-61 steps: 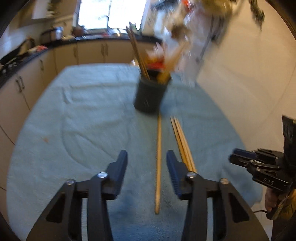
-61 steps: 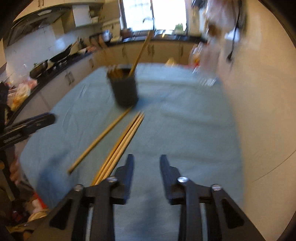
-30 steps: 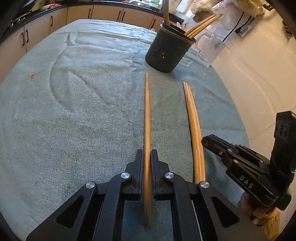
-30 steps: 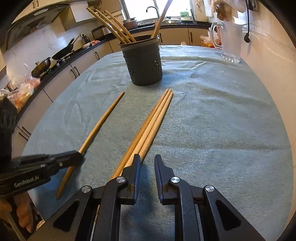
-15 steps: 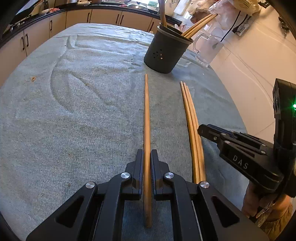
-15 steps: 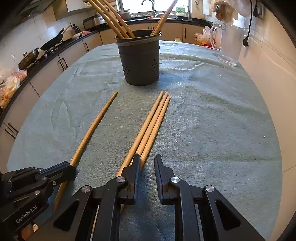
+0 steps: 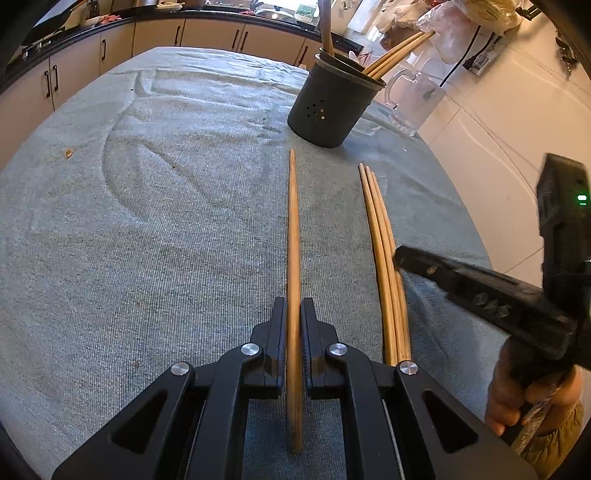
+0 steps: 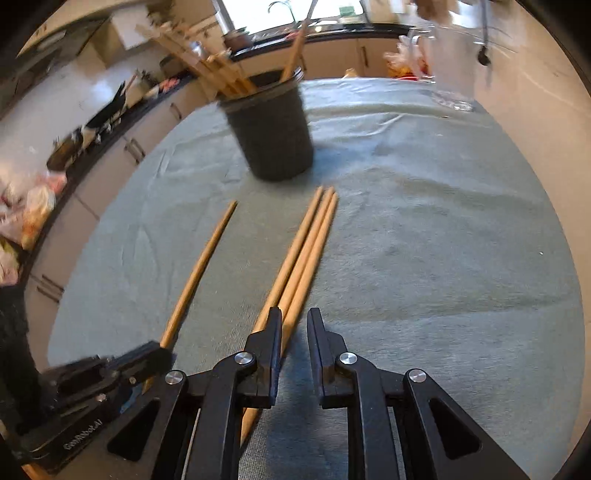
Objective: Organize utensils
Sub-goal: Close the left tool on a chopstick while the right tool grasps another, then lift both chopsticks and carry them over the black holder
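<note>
My left gripper (image 7: 294,308) is shut on a single long wooden chopstick (image 7: 293,236) that lies along the grey-green cloth (image 7: 147,229) and points at the dark utensil holder (image 7: 332,109). The holder stands upright with several wooden sticks in it. A bundle of three chopsticks (image 7: 384,254) lies to the right of the single one. My right gripper (image 8: 294,319) is narrowly open, empty, low over the near end of that bundle (image 8: 306,254); its left finger covers the bundle's left side. The single chopstick (image 8: 199,273) and the holder (image 8: 271,129) also show in the right wrist view.
A clear glass jug (image 7: 415,101) stands right of the holder near the white wall. Kitchen counters and cabinets (image 7: 155,35) run along the back and left. The cloth's edge drops off at the right (image 7: 476,240). A small brown crumb (image 7: 67,152) lies at the left.
The left gripper closed on the single chopstick and stays shut on it. The right gripper has moved forward over the bundle; its view is now motion-blurred.
</note>
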